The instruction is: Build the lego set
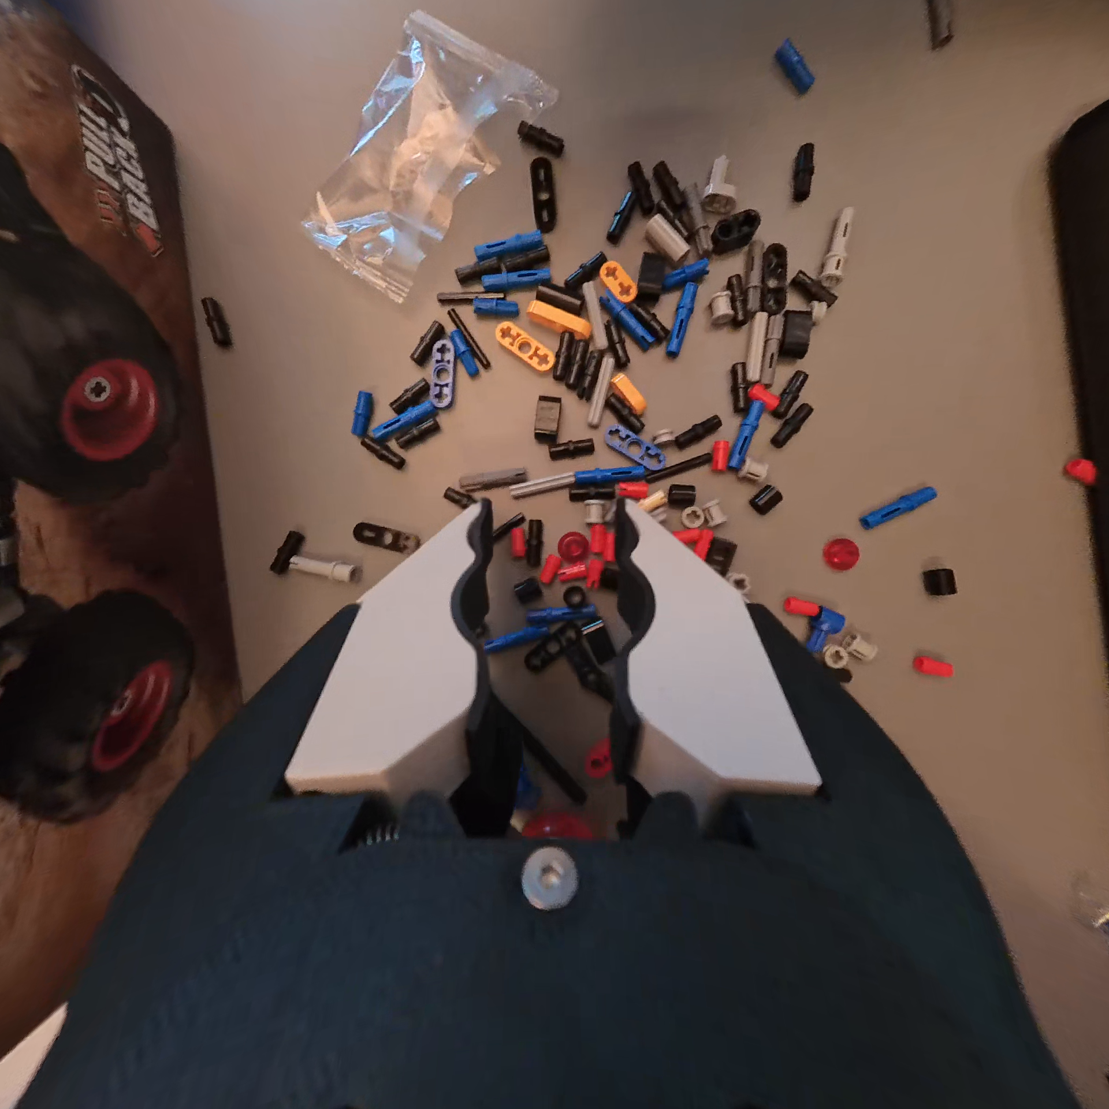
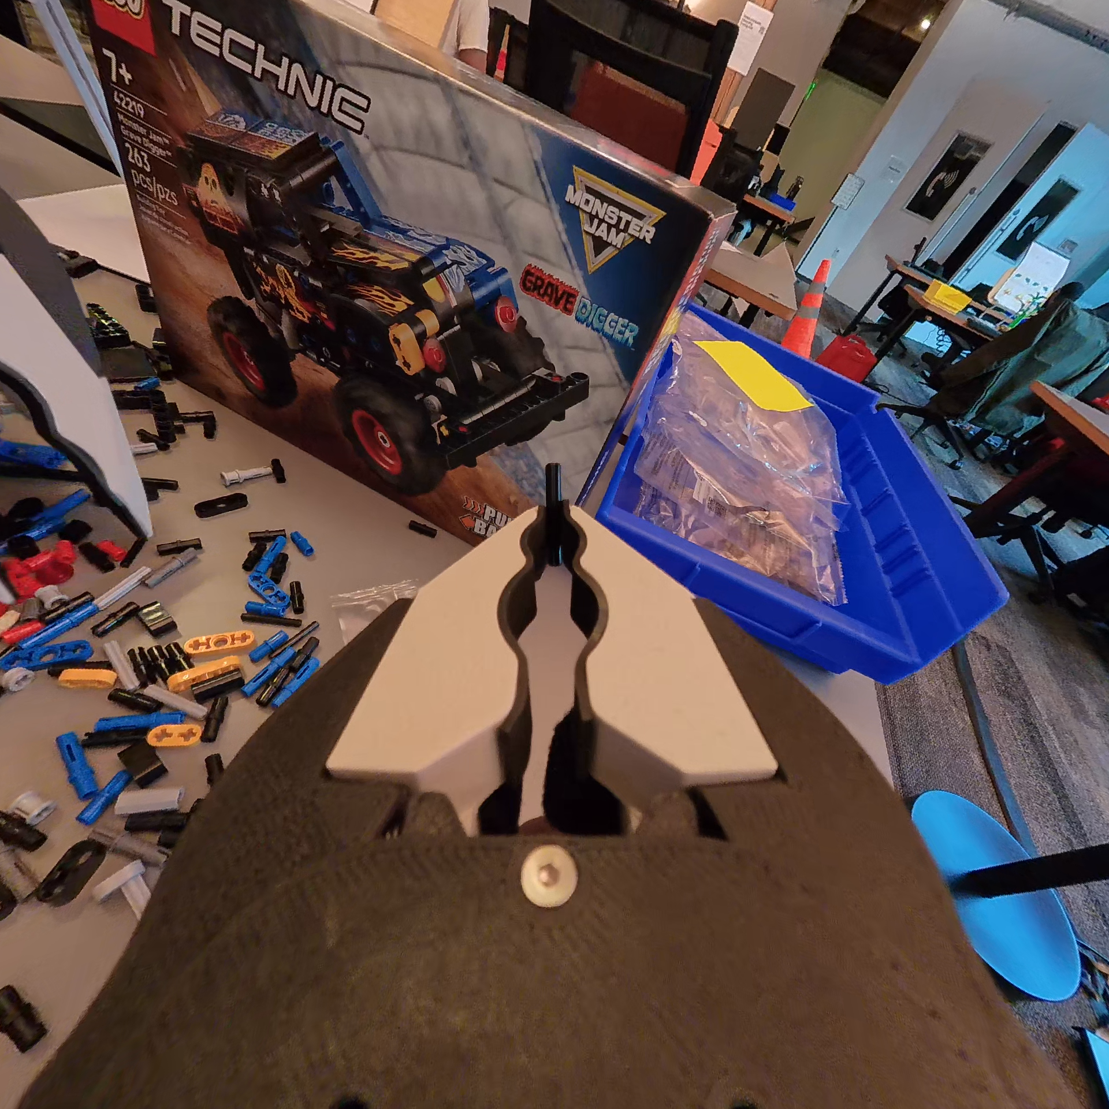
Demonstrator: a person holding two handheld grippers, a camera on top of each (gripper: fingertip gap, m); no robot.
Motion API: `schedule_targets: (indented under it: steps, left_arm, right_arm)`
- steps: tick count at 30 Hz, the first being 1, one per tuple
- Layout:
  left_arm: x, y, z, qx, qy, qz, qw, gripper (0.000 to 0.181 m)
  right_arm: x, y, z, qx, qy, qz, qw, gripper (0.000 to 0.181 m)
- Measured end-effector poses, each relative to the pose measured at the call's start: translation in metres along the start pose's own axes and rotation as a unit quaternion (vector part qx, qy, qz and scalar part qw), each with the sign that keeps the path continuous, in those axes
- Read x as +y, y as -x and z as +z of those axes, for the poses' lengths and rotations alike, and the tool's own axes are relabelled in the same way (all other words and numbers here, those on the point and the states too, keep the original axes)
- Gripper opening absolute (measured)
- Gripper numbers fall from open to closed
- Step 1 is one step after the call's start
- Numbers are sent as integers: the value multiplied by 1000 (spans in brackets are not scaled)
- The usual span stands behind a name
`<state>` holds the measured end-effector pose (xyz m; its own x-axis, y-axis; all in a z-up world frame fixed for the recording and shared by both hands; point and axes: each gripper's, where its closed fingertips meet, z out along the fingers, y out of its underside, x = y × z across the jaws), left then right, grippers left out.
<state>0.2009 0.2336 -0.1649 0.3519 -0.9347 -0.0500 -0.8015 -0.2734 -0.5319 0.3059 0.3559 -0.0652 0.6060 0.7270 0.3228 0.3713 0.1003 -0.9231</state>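
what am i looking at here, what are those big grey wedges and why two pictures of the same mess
The wedges are the fingers of two hand-held grippers; a person holds one in each hand, and each carries a camera looking along its fingers. The left wrist view looks down: the left gripper is open above the scattered lego pieces on the table, beside an empty clear bag. The right wrist view looks across the table: the right gripper is shut on a small black pin, in front of the set's box and a blue bin holding plastic bags.
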Motion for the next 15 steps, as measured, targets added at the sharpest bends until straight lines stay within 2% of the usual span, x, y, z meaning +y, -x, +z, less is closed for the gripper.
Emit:
schedule_targets:
  steps: [5, 10, 15]
  left_arm:
    - [7, -16, 9, 21, 14, 6, 1000, 40]
    - [13, -13, 4, 8, 19, 5, 1000, 39]
    - [17, -13, 1, 3, 17, 2, 1000, 30]
  right_arm:
    - [1, 1, 1, -2, 2, -1, 1000, 3]
    - [1, 0, 1, 0, 2, -1, 1000, 3]
    - [2, 2, 2, -2, 5, -2, 1000, 3]
